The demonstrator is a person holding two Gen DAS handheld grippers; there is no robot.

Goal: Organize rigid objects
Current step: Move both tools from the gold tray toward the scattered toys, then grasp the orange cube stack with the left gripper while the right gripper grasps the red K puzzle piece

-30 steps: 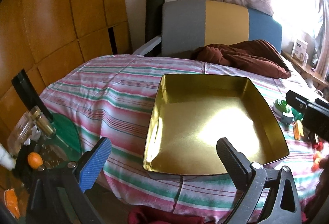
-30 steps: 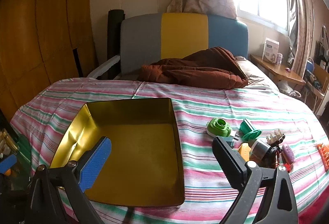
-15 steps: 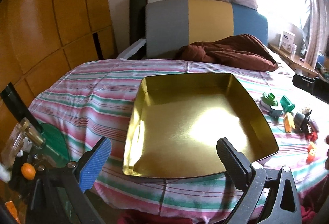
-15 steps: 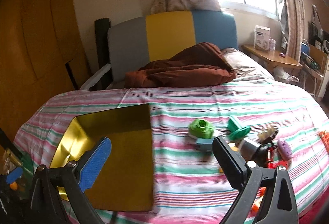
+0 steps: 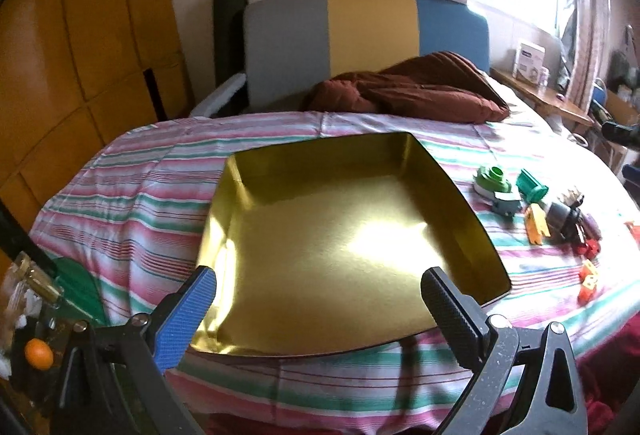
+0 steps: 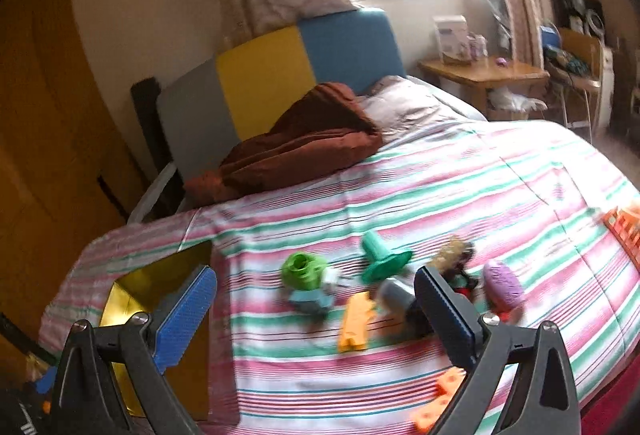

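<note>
Toys [image 6: 360,291] now between right gripper [image 6: 316,295] fingers.

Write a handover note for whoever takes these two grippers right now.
Left gripper: open, empty, pointed at the gold tin tray.
Right gripper: open, empty, aimed at the toy pile.
Tray lies on the striped bedspread with nothing in it.
Toys sit on the bedspread to the tray's right: green round piece, teal funnel-shaped piece, orange flat piece, purple oval, orange blocks near the bed edge, plus a dark cluster too blurred to name.
Done: nothing placed yet.
Left: every toy probably goes into the tray; the green piece or orange flat piece looks nearest for the right gripper.
</note>
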